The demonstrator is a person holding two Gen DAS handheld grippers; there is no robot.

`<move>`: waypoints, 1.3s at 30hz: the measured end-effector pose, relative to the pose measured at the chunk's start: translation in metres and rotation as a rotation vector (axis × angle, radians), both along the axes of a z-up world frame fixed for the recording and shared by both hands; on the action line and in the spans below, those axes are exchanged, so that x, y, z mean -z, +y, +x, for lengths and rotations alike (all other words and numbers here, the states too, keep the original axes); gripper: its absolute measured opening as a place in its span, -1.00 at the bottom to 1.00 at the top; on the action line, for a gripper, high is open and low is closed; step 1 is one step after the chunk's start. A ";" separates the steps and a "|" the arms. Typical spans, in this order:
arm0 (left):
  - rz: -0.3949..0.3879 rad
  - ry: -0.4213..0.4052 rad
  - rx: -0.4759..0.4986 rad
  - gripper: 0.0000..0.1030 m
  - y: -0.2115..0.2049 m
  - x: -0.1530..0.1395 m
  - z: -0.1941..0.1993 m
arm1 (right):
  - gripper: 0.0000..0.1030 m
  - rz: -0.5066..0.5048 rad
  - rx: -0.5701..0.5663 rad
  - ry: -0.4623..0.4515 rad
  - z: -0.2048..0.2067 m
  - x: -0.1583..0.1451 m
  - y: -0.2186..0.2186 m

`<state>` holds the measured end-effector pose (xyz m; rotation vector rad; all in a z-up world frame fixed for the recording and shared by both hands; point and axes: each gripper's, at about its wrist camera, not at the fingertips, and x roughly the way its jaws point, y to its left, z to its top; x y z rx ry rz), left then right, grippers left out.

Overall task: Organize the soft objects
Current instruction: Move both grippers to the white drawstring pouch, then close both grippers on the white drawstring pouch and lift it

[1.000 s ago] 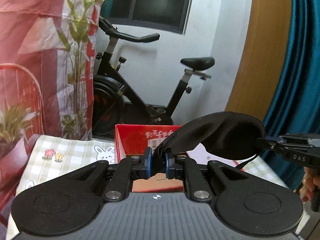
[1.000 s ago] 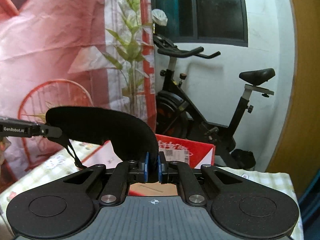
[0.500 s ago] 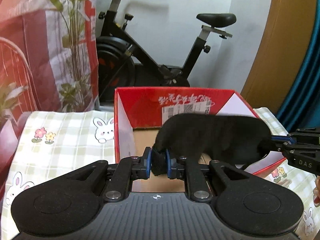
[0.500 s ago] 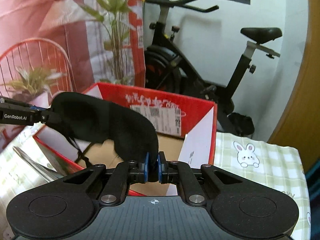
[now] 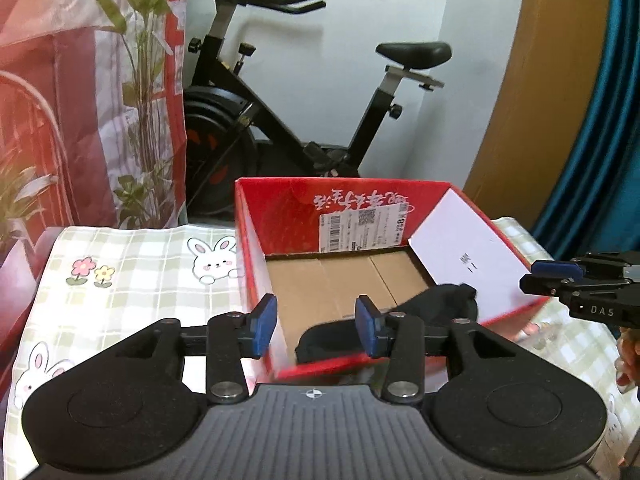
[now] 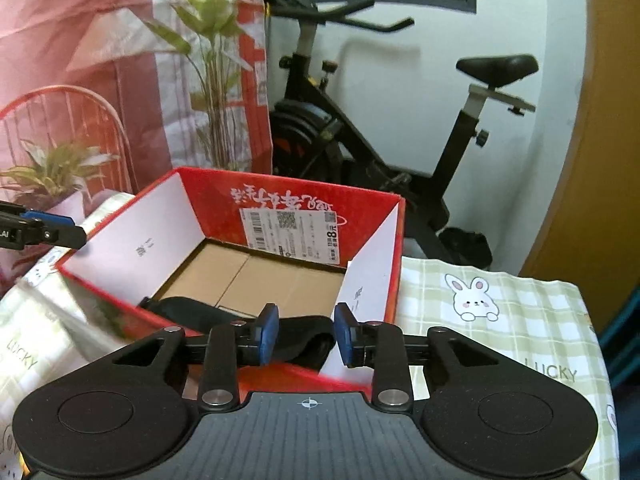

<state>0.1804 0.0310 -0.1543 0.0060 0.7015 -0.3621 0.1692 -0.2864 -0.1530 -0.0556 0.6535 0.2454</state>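
A black sleep mask [image 5: 440, 308] lies loose on the cardboard floor of the open red box [image 5: 340, 183], against its near wall. My left gripper [image 5: 316, 330] hangs over the box's near edge. Its jaws are opening and its blue pads [image 5: 262, 330] stand apart, touching nothing. My right gripper [image 6: 306, 334] is over the same box [image 6: 288, 180], jaws also opening. The mask [image 6: 192, 308] lies below and behind its pads, free of them. Each gripper shows in the other's view: the right gripper [image 5: 560, 276] beside the box's right side, the left gripper [image 6: 52, 230] at its left side.
The box stands on a table covered by a green checked bunny cloth [image 5: 140, 264]. An exercise bike [image 5: 280, 120] stands behind the table. A red patterned curtain with plants [image 5: 80, 100] is at the left, a teal curtain [image 5: 592, 120] at the right. A person's fingers [image 5: 628, 360] hold the right gripper.
Both grippers came down over the red box holding the mask stretched between them, then opened. The mask dropped out of both and now lies inside the box.
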 end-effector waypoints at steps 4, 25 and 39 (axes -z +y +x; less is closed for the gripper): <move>-0.037 0.005 -0.011 -0.04 0.021 0.005 -0.026 | -0.40 0.001 -0.022 -0.017 -0.030 0.004 -0.007; -0.078 0.130 0.113 -0.05 -0.004 0.072 -0.034 | -0.36 0.031 -0.213 0.093 -0.036 0.040 0.039; -0.071 0.115 0.145 -0.63 -0.015 0.076 -0.026 | -0.89 0.089 -0.216 0.111 -0.026 0.046 0.042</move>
